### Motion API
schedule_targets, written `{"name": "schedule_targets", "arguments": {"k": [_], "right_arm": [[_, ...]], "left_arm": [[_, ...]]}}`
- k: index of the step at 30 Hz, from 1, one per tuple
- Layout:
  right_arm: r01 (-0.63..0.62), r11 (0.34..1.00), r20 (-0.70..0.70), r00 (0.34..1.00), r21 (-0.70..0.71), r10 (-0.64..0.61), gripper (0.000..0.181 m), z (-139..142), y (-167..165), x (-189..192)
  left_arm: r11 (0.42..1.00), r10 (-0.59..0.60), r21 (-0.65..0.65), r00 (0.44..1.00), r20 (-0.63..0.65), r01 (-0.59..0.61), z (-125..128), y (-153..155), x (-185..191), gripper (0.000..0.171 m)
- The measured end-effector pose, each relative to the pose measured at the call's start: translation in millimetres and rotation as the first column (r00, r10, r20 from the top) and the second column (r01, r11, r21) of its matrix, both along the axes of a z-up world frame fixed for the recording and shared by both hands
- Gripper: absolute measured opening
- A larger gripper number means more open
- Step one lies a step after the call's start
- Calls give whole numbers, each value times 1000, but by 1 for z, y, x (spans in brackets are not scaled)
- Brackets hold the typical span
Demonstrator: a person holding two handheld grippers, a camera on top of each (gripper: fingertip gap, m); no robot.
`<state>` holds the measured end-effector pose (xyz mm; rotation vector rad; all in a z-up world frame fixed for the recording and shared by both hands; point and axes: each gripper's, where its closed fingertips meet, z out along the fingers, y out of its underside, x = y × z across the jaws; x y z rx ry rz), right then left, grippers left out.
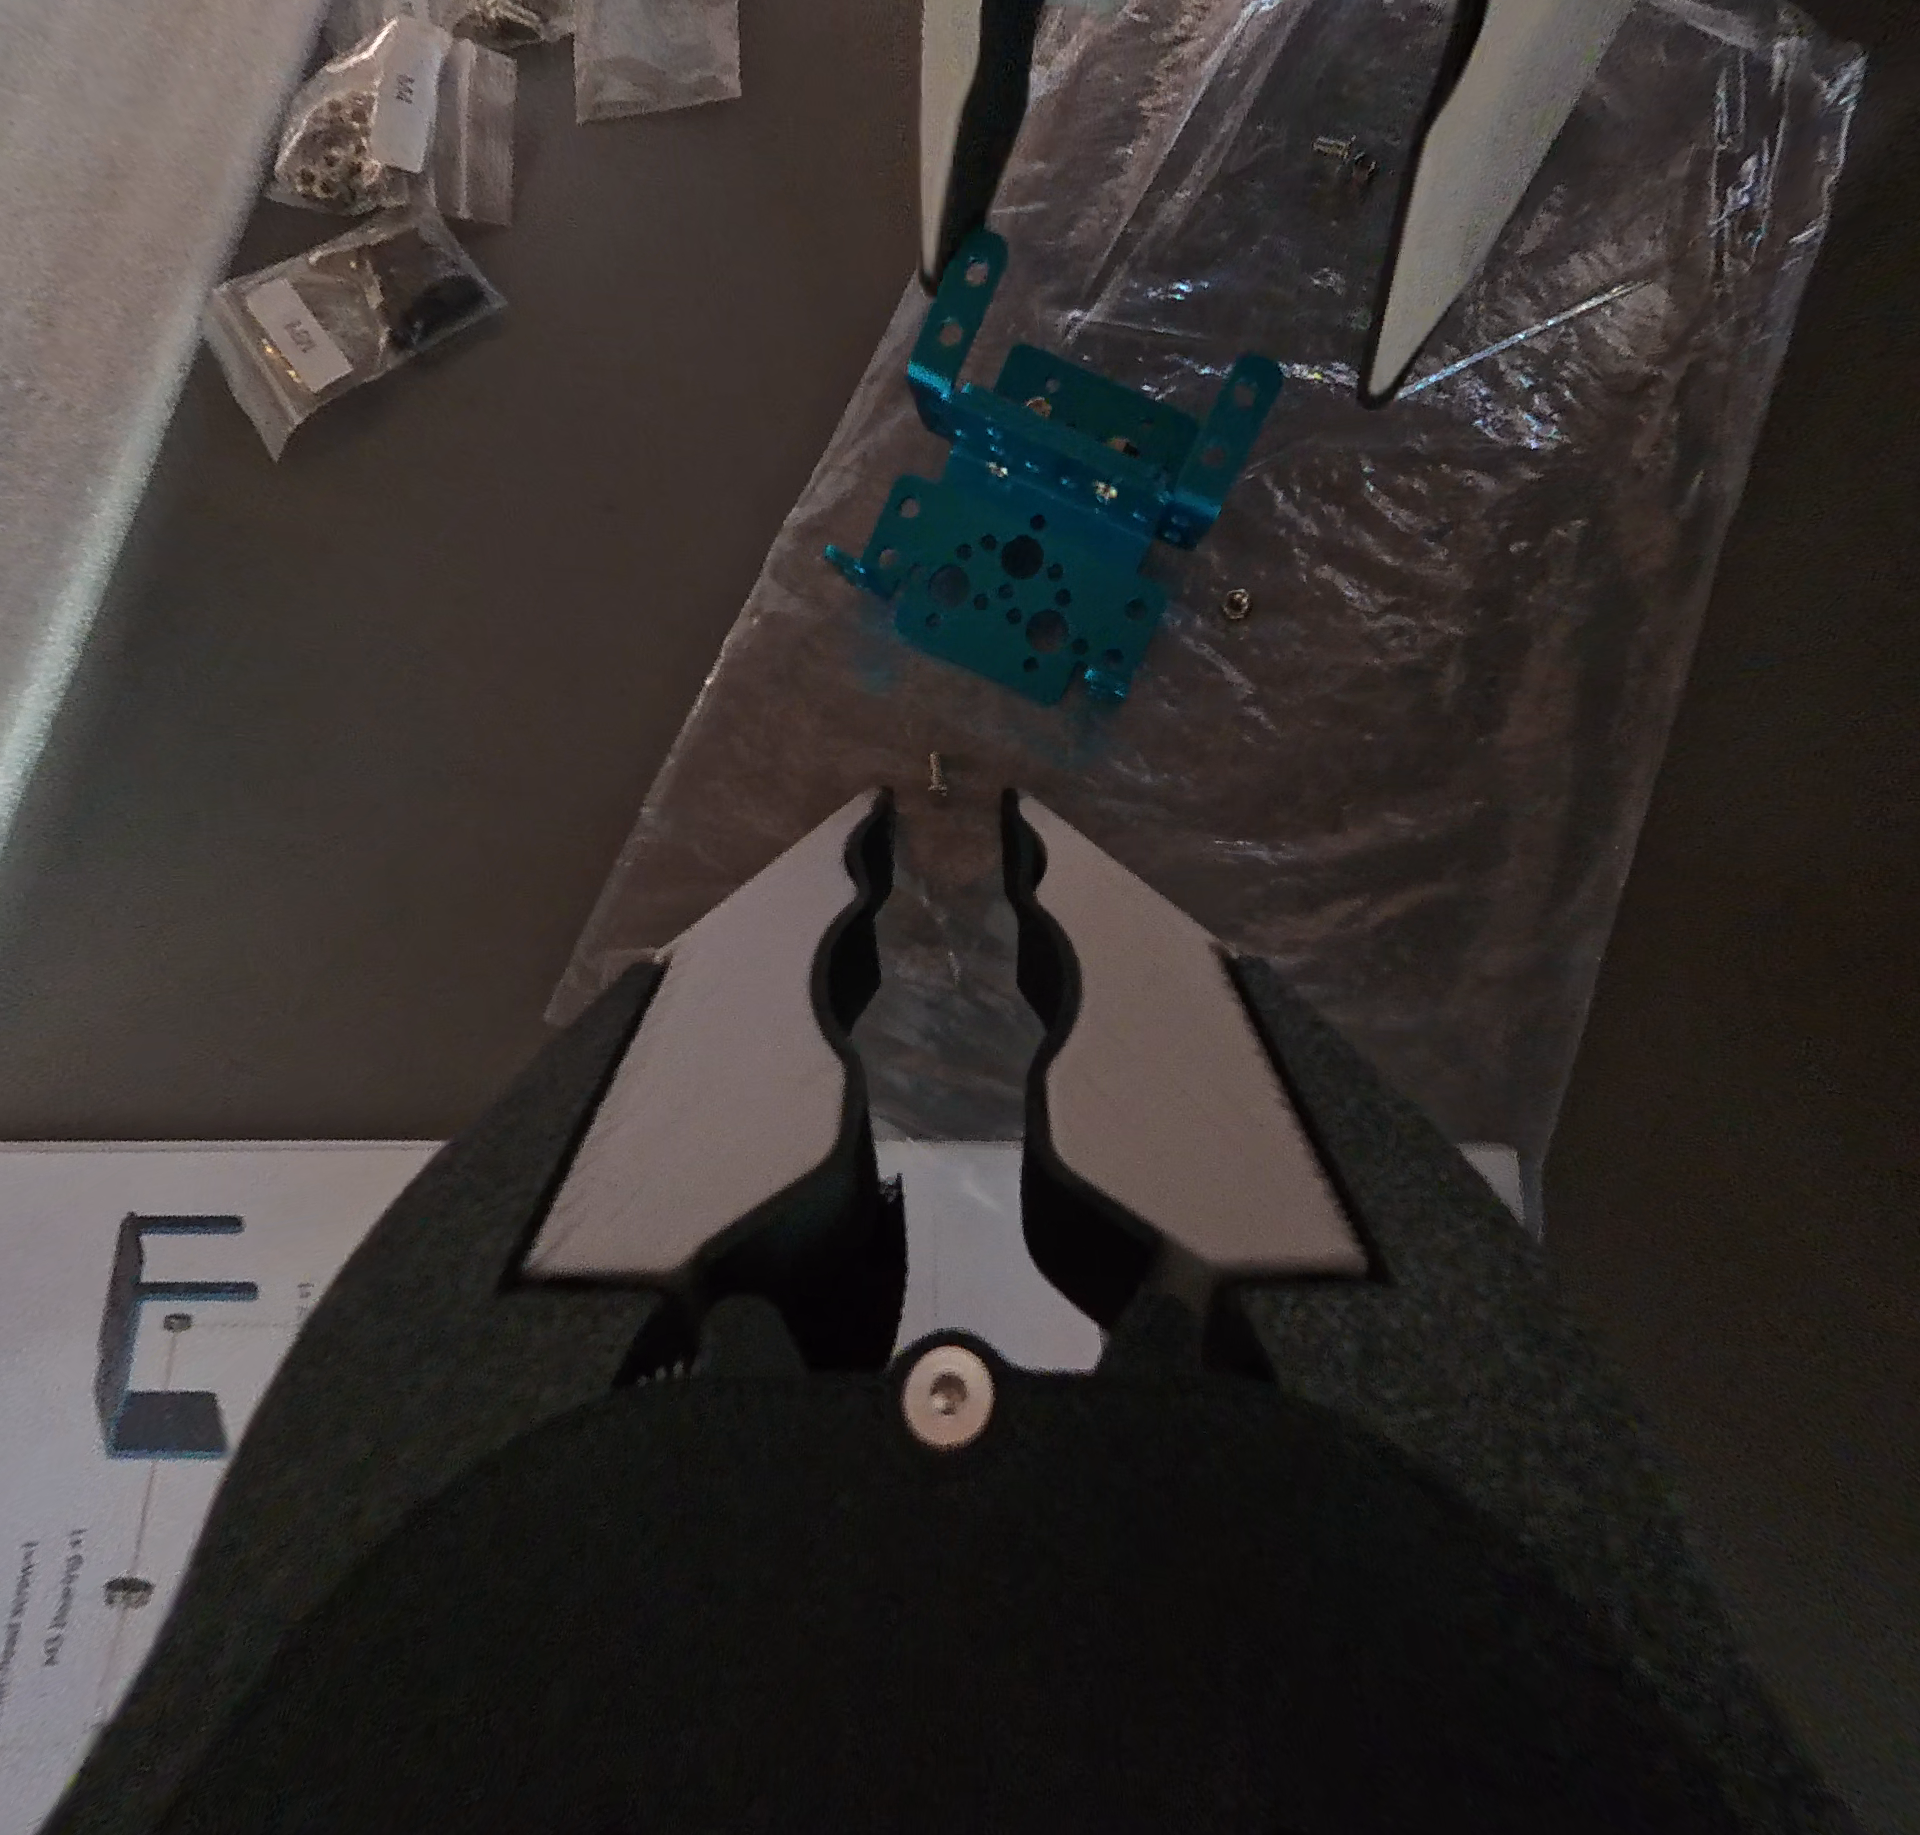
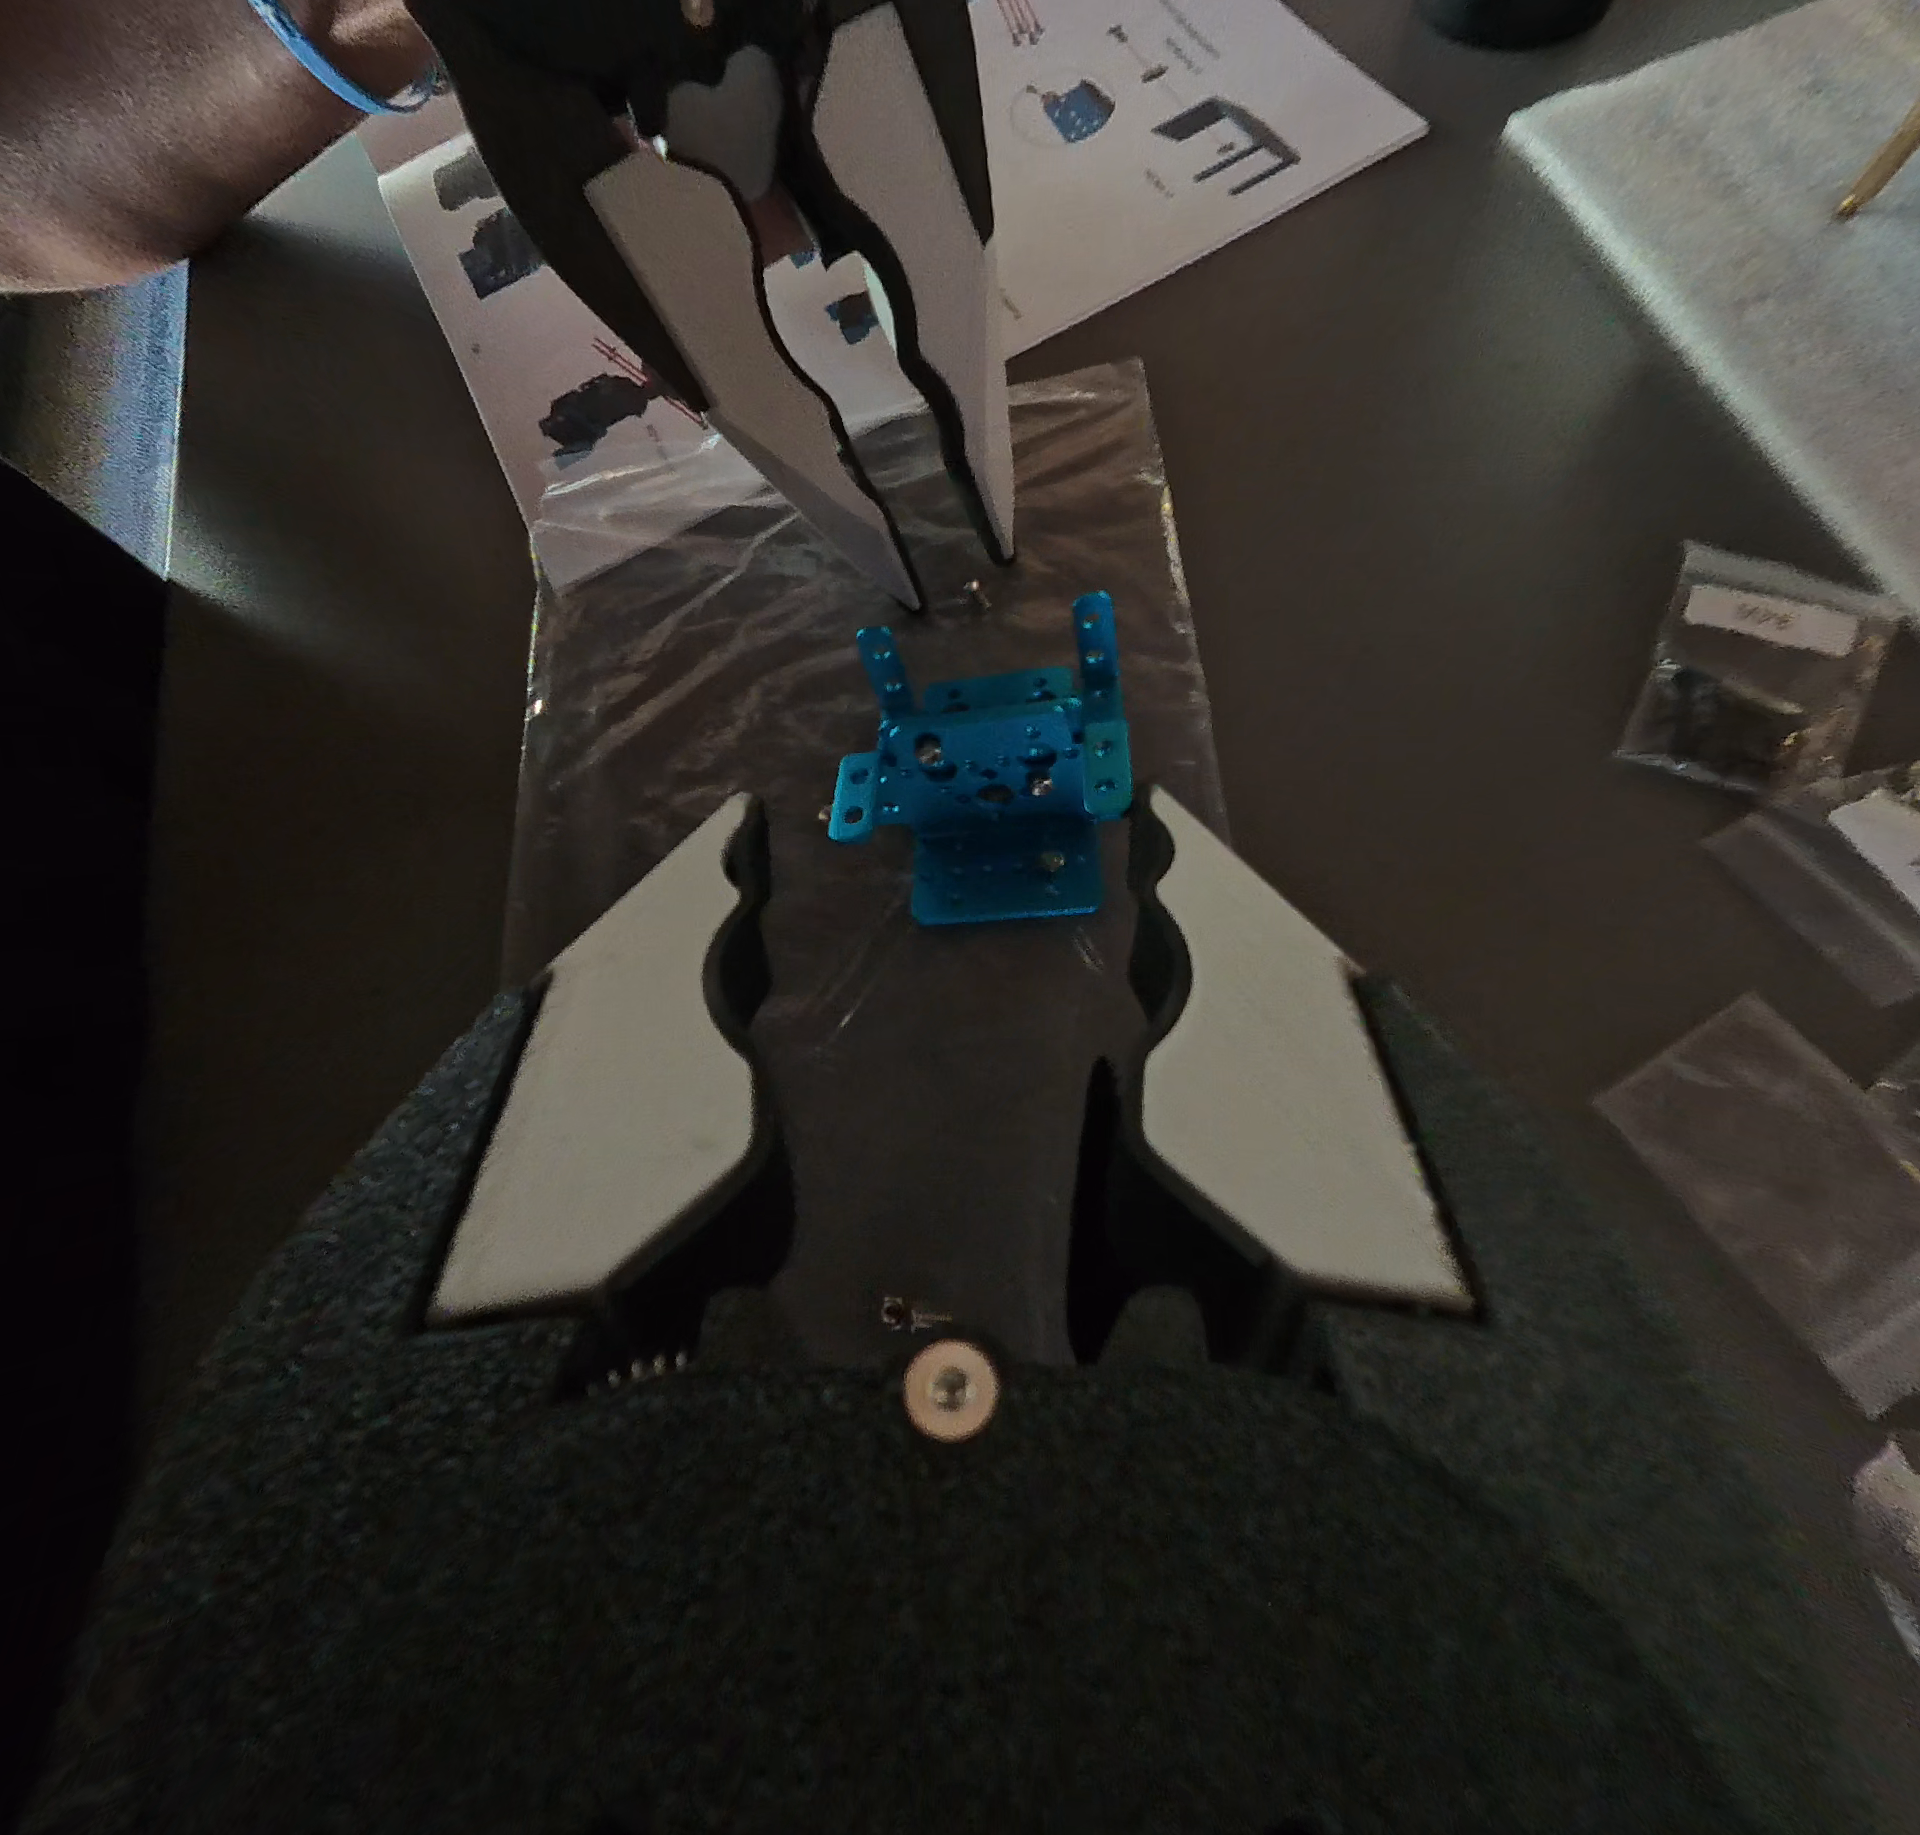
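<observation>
The left claw (image 1: 940,793) hovers low over a clear plastic bag (image 1: 1403,642) spread flat on the dark worktop (image 1: 364,694). Its fingers stand a narrow gap apart and grip nothing. A small screw (image 1: 937,773) lies on the bag just off the tips, toward 12 o'clock and in line with the gap.

Farther toward 12 o'clock on the bag sits a blue metal bracket (image 1: 1049,528), a bolted piece with many round holes and two upright ears. A second loose screw (image 1: 1235,601) lies on the bag at about 3 o'clock from the bracket, and another screw (image 1: 1340,152) lies near the bag's far end.

The right claw (image 2: 940,814) is spread wide and holds nothing. Its tips flank the near end of the bracket, which lies between them; I cannot tell whether either finger touches it.

At 10 o'clock in the left wrist view lie small bags of hardware (image 1: 353,133). A printed instruction sheet (image 1: 62,1370) rests at 8 o'clock under the left claw's body. In the right wrist view a person's forearm (image 2: 156,102) fills the 10 o'clock corner.
</observation>
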<state>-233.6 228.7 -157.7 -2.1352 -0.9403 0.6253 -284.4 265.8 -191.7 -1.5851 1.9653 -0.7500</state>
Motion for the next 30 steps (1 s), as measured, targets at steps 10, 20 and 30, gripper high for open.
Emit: {"name": "schedule_targets", "arguments": {"k": [10,20,30], "right_arm": [[-11,1000,-92,996,-17,9,69,2,2,-1],[2,1000,44,999,11,-3,65,-19,9,-8],[-24,1000,9,1000,-20,24,64,-18,5,-9]], "left_arm": [[997,17,-76,1000,-15,-19,-1,1,7,14],[997,53,-49,999,8,-52,3,5,5,4],[933,111,-354,987,119,-63,34,-15,31,4]]}}
